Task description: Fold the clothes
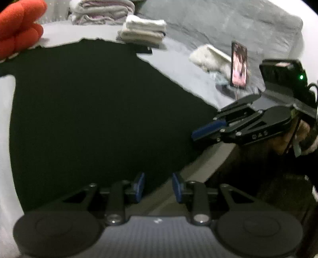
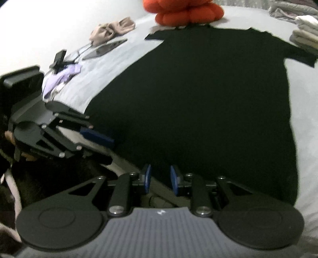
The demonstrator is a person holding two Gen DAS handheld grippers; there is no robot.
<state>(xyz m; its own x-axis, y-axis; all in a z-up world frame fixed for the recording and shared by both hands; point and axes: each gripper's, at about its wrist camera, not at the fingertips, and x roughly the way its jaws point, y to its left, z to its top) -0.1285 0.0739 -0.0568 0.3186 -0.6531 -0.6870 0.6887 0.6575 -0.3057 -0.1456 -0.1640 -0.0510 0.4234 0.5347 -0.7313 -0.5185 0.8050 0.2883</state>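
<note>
An orange plush [image 2: 186, 10], a propped phone [image 1: 239, 65] and a tablet [image 2: 105, 48] lie on the bed [image 1: 178, 59].

Dim, even indoor light; no hard shadows. Fisheye bowing curves both views, with dark corners. The black shirt [image 1: 99, 119] ahead of the jaws shows no detail. Motion blur softens the folded pile [image 1: 143, 31] and red cushion [image 2: 184, 10] far beyond.

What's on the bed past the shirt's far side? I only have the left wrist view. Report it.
Observer: A crumpled beige garment lies on the bed, near the orange cushion.
Operator: Go on, closer in.
Observer: A lilac garment lies bunched there, clear of the black shirt.
Operator: Check between those two.
Observer: A flat dark device lies there, glossy side up.
</note>
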